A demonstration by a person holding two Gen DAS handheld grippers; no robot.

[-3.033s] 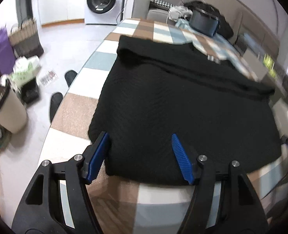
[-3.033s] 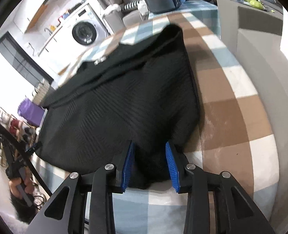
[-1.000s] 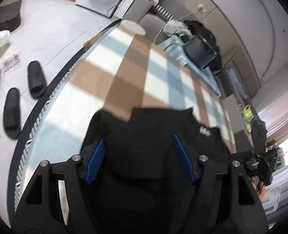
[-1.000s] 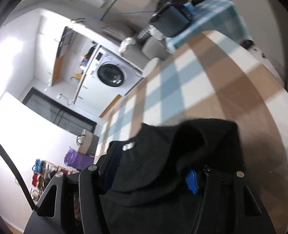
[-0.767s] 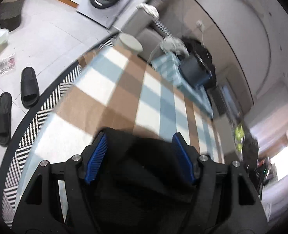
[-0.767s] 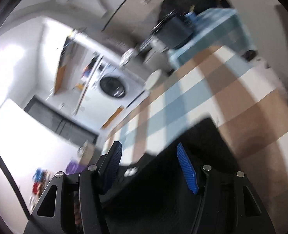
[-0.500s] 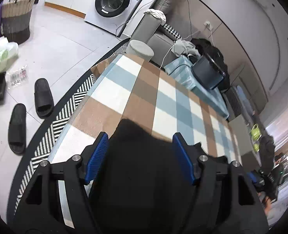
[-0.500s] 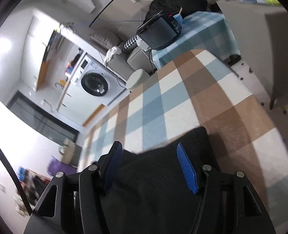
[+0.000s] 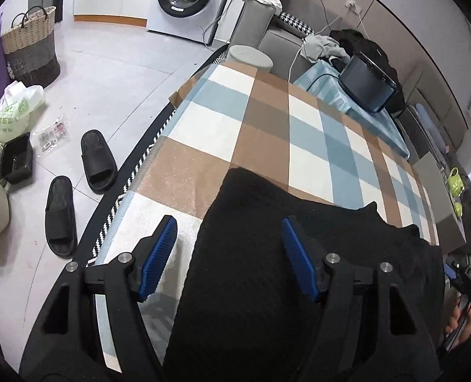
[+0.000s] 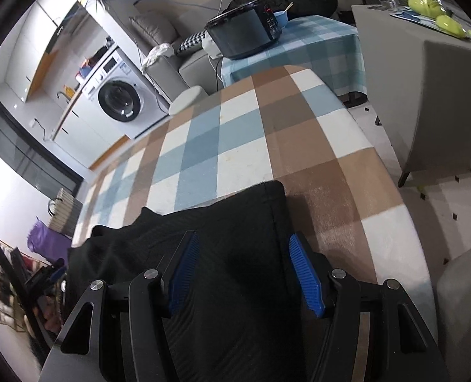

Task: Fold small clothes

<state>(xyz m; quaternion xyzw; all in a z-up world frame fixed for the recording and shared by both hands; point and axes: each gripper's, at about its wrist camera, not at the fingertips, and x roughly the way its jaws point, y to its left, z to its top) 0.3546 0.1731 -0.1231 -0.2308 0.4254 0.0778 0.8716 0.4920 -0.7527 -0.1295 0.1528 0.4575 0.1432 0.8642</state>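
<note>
The black knit garment lies folded on the checked tablecloth, near edge of the table. Both grippers sit above it with blue pads spread wide, gripping nothing: left gripper over the garment's left corner, right gripper over the right corner (fabric runs under both). Black slippers sit on the floor.

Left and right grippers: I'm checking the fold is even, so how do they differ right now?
The left gripper straddles the black knit garment's edge, one finger over checked tablecloth; the right gripper has both fingers over the garment. The left gripper's fingers look spread slightly wider. Both are open, gripping nothing.
</note>
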